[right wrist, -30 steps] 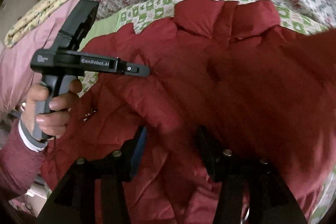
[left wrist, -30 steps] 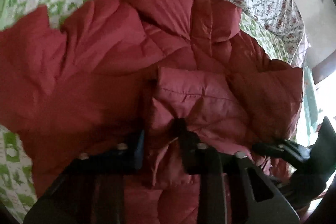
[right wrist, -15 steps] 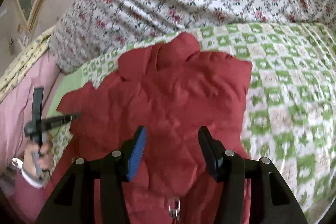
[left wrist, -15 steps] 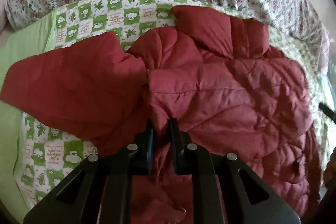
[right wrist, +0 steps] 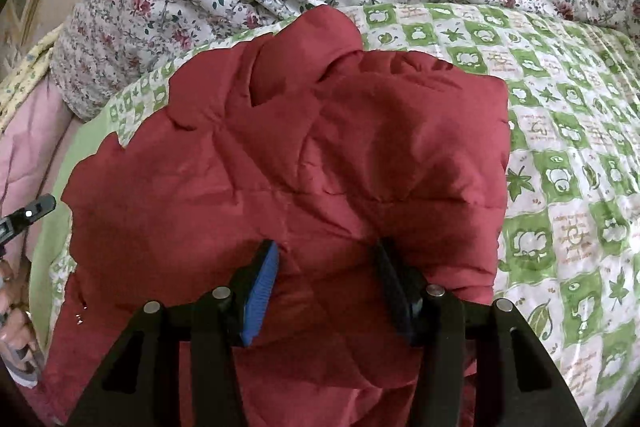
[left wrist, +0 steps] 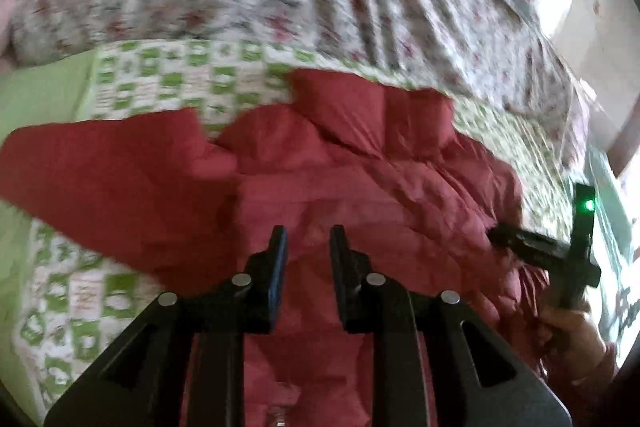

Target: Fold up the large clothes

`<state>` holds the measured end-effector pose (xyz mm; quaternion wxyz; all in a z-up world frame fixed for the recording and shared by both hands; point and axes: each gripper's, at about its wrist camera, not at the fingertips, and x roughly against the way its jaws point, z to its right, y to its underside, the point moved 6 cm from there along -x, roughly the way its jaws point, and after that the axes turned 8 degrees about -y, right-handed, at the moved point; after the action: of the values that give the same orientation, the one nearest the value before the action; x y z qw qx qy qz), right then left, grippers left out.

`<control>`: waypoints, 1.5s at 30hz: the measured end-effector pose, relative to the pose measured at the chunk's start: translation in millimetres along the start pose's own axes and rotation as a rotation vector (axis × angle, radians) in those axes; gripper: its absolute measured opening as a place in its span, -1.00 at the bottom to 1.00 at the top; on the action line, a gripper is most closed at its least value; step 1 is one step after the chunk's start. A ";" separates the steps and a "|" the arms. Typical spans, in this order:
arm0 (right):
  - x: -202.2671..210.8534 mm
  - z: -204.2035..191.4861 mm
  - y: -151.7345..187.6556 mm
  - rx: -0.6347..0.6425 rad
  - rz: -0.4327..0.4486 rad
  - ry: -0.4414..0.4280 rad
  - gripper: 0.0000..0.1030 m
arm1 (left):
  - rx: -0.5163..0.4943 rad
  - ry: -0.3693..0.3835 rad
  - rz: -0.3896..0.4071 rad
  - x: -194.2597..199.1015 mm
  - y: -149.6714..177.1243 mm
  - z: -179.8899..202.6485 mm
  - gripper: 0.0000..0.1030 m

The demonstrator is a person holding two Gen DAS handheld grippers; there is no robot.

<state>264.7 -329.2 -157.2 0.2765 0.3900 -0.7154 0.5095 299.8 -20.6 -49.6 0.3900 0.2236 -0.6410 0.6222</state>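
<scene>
A: Why is the red padded jacket spread on the green-checked quilt?
B: For folding. The left gripper is opening, nothing pinched; the right gripper hangs spread above the jacket's folded side.

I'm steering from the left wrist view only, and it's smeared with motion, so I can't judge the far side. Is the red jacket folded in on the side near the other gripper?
Observer: Yes. In the right wrist view the red jacket ends there in a straight folded edge, lying on the green checked quilt.
Operator: Is the right gripper holding it?
Observer: It doesn't look so. The right gripper has its jaws well apart over the jacket's lower part, with no fabric gathered between them.
Operator: Anything that could snag?
Observer: Small metal fastenings show at the jacket's lower left edge in that view.
</scene>
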 end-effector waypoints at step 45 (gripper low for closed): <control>45.8 -73.5 20.4 0.118 -0.017 -0.043 0.15 | 0.285 -0.036 -0.092 -22.7 40.0 -109.5 -0.13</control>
<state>222.6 -268.8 -107.3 0.2419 0.4226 -0.6865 0.5400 306.7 86.4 -100.8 0.3707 0.3170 -0.5422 0.6841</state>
